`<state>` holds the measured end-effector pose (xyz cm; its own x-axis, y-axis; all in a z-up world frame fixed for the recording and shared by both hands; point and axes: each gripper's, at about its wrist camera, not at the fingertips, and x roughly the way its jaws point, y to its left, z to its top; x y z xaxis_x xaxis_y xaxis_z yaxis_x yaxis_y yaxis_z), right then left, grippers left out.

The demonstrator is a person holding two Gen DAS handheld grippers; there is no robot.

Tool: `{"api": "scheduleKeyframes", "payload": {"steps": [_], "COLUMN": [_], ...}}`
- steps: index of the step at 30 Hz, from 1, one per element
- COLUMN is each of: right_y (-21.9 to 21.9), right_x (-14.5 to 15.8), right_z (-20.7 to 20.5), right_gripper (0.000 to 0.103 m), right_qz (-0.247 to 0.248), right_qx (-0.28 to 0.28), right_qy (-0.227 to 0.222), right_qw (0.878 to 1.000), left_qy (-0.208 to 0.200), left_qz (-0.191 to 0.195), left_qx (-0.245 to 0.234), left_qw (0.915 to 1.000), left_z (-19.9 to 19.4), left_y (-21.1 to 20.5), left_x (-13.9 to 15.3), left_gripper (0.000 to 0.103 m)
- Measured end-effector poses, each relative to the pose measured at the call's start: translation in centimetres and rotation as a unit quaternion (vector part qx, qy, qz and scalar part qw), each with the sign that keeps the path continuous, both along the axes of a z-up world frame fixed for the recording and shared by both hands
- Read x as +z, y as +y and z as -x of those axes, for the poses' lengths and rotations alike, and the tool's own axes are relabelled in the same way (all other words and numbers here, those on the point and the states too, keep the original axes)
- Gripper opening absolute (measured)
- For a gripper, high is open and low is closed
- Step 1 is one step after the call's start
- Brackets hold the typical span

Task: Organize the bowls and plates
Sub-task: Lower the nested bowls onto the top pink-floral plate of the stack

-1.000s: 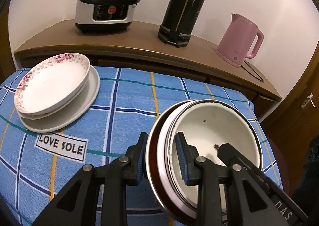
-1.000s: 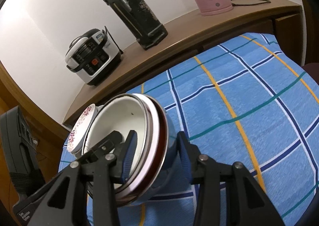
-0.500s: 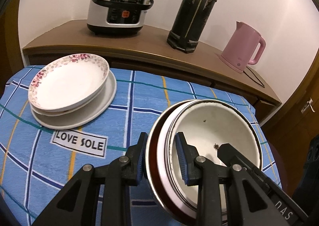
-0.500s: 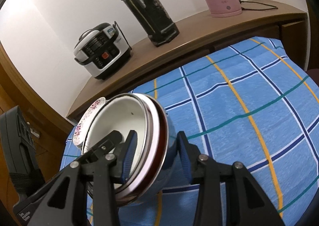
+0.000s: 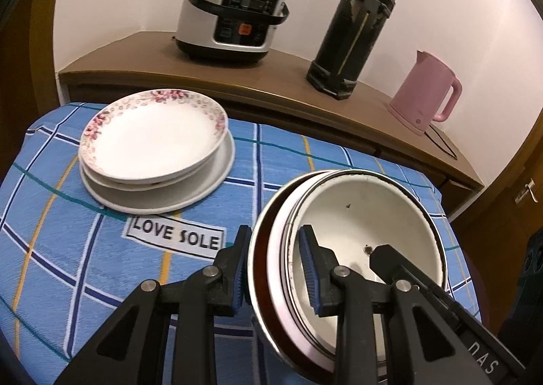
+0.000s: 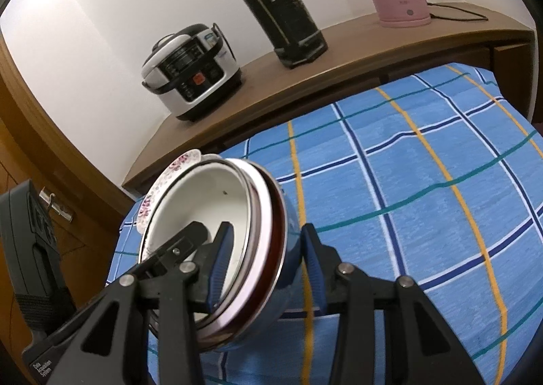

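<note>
The left tool (image 5: 275, 269) is clamping the near rim of a nested stack of bowls (image 5: 366, 212), one blue pad outside the rim and the other inside the top white bowl. The right tool (image 6: 268, 264) is gripping the opposite rim of the same stack in the same way (its outer pad is pressing the blue outer wall). Between the two tools the stack is tilting, raised off the surface (image 5: 278, 154), which is wearing a blue checked cloth with a "LOVE SOLE" label (image 5: 174, 237). Farther off on the cloth, well apart from the bowls, a flower-rimmed plate (image 5: 152, 139) is sitting on top of plain white plates. Behind the surface, a wooden sideboard (image 5: 142, 61) is carrying a rice cooker (image 5: 230, 12), a tall black flask (image 5: 353, 32) and a pink kettle (image 5: 424, 91).
</note>
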<state>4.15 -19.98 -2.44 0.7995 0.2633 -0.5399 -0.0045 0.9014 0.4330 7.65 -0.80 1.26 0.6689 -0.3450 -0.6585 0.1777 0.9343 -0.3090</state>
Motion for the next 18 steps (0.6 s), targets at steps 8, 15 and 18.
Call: {"api": "scheduleKeyframes", "payload": {"steps": [8,15,18], "right_y": [2.4,4.6,5.4], "right_x": [0.2,0.3,0.4], "right_z": [-0.2,-0.7,-0.8], "right_gripper": [0.042,0.042,0.042], "right_qz": [0.006,0.011,0.012], "right_qx": [0.016,0.03,0.037], "right_qy": [-0.001,0.0,0.0], "right_qw": [1.0,0.999,0.999], "left_qy": [-0.003,-0.004,-0.006], "left_qz": [0.003,0.007,0.006], "left_qx": [0.016,0.031,0.036], "left_qw": [0.9999,0.9995,0.9993], "left_z": [0.2,0.2,0.3], "left_y": [2.4,4.6,5.5], "left_x": [0.1,0.1,0.3], "left_gripper": [0.031,0.031,0.031]}}
